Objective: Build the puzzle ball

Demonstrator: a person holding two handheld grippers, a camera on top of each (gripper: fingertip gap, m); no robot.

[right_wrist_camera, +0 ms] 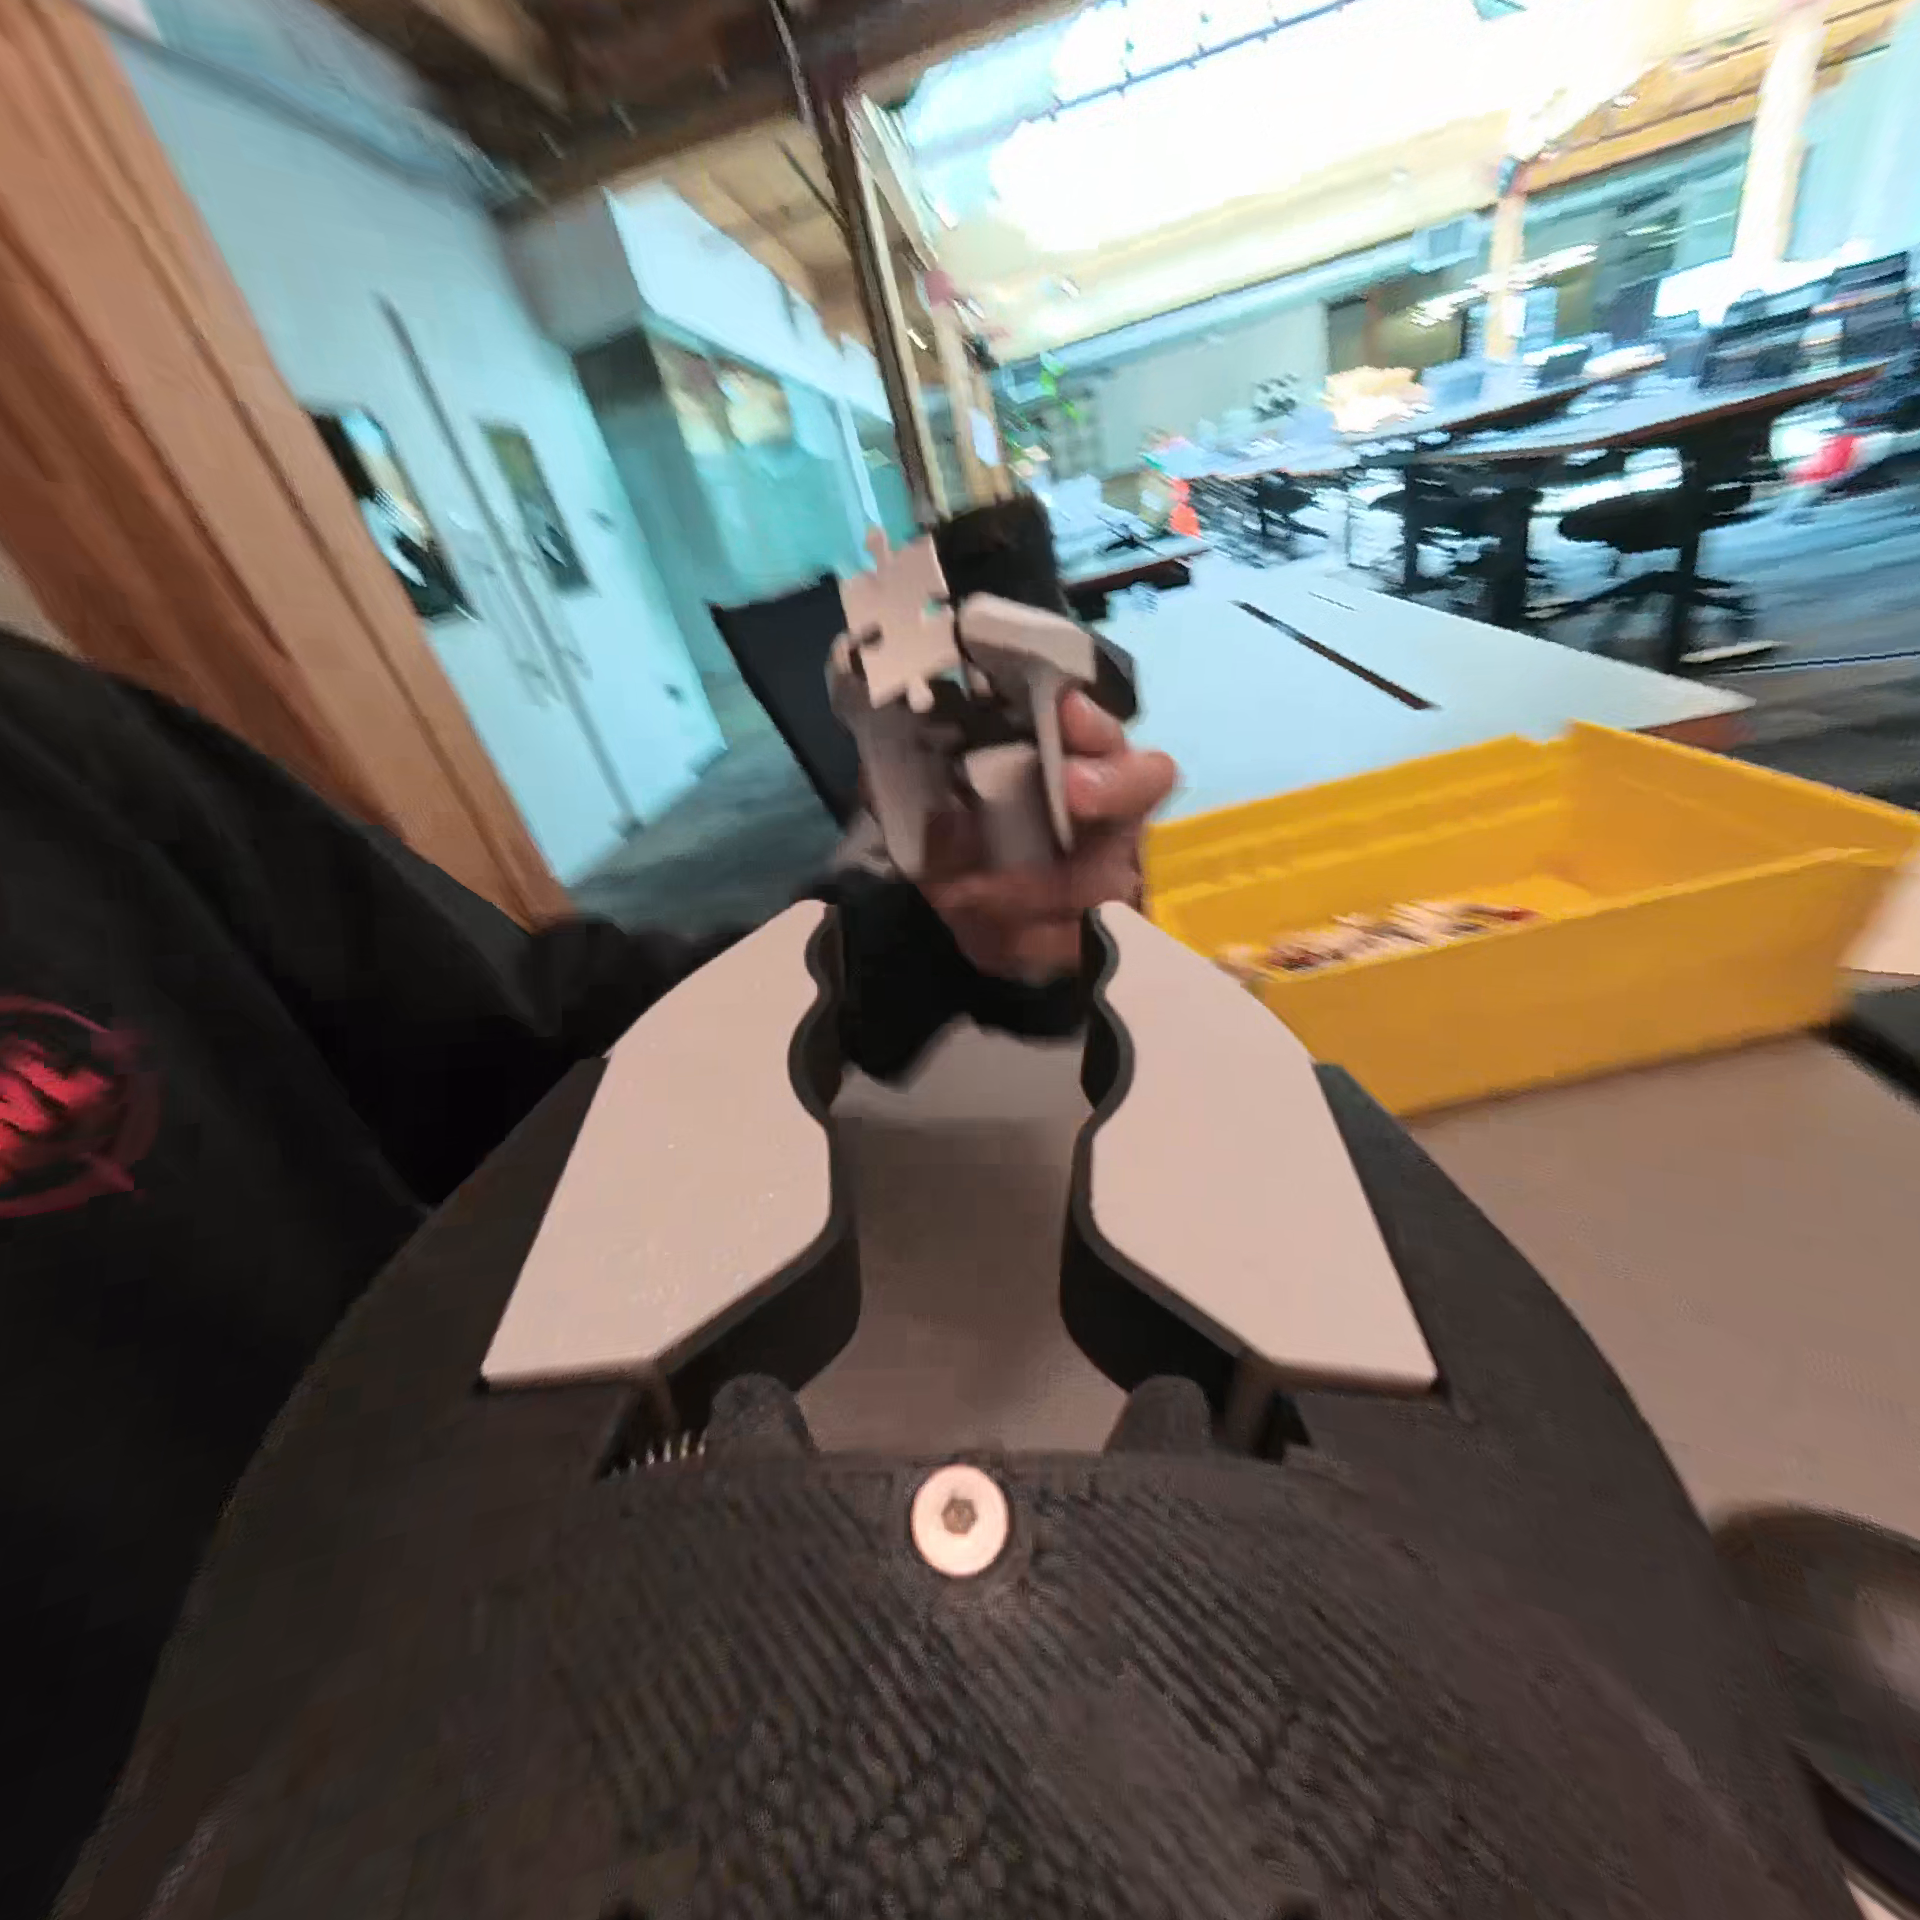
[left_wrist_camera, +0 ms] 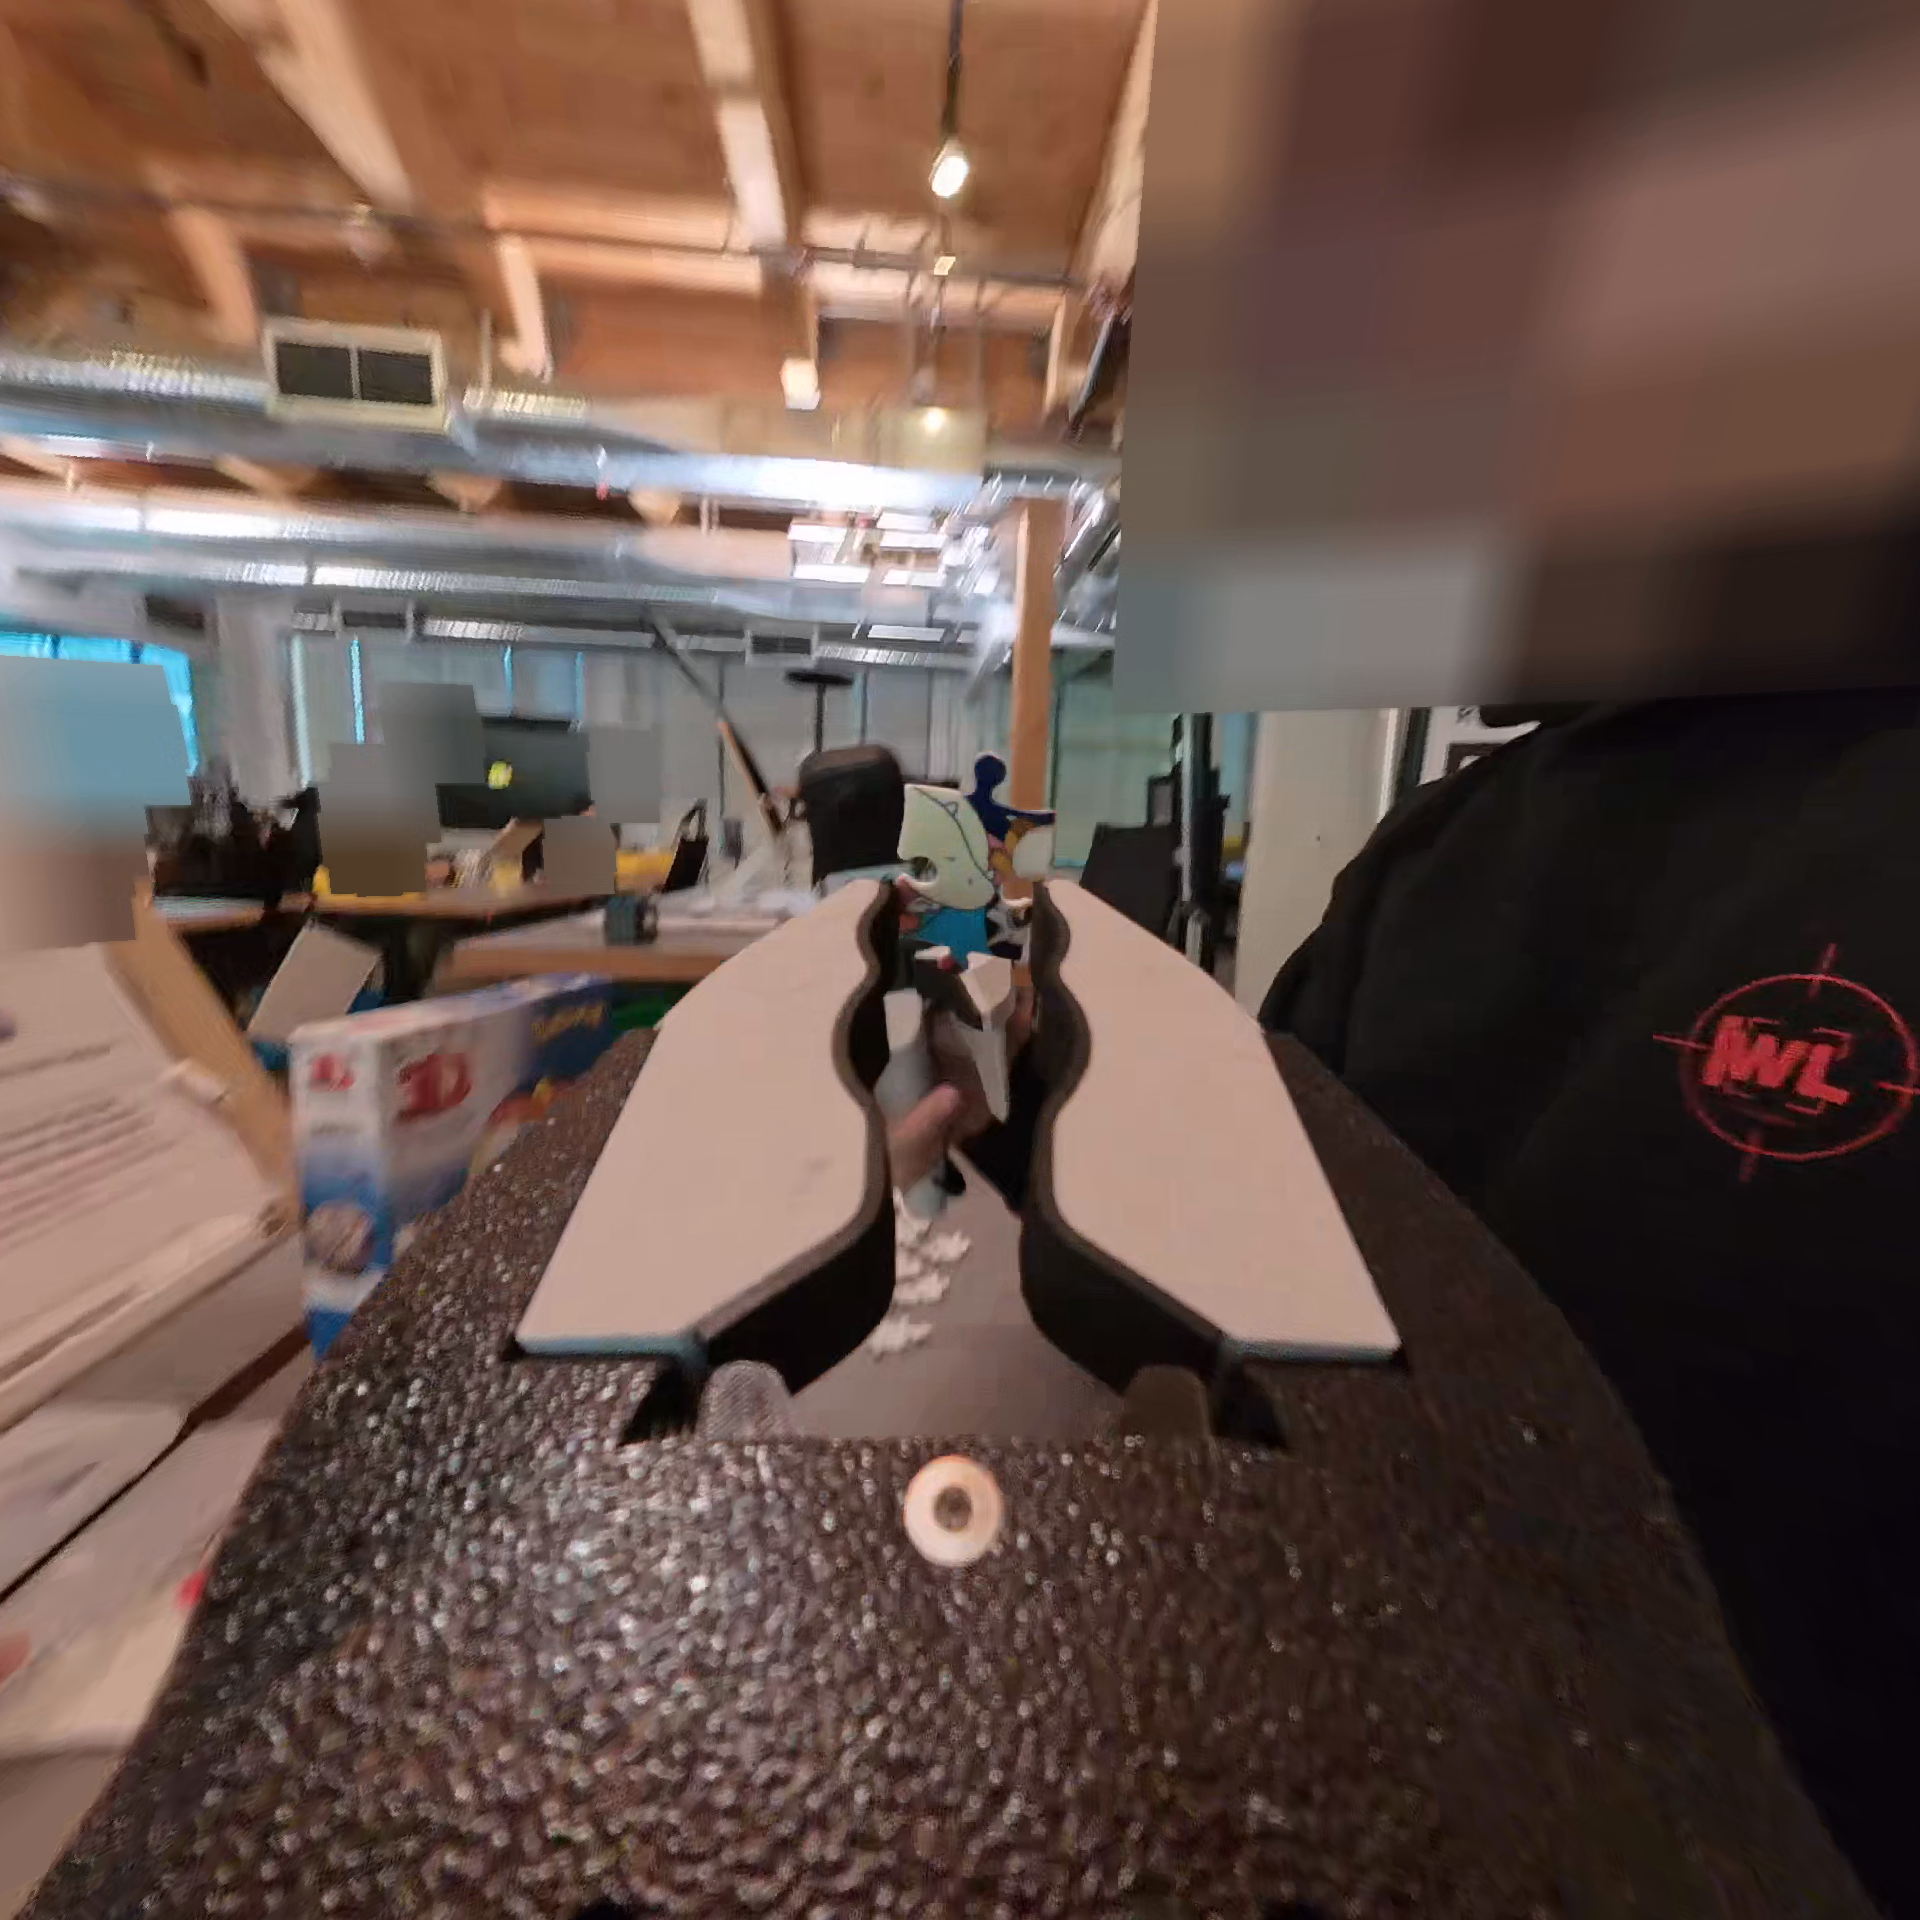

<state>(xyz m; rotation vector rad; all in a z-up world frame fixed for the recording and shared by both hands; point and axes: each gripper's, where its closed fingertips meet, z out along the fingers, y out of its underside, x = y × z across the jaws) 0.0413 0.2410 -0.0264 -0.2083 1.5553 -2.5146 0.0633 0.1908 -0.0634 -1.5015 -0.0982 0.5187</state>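
Holding puzzle pieces [left_wrist_camera: 961, 868] clamped: left hand-held gripper [left_wrist_camera: 961, 914] | right hand-held gripper [right_wrist_camera: 961, 940] spread, empty | yellow bin [right_wrist_camera: 1558, 997] right.

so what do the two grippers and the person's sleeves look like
Both grippers match: the left gripper and right gripper each have a rough, textured black body, two pale grey flat-topped fingers with wavy black inner edges, and a silver screw in the middle of the body. No cables show. The person wears a black top with a red round emblem and black sleeves.
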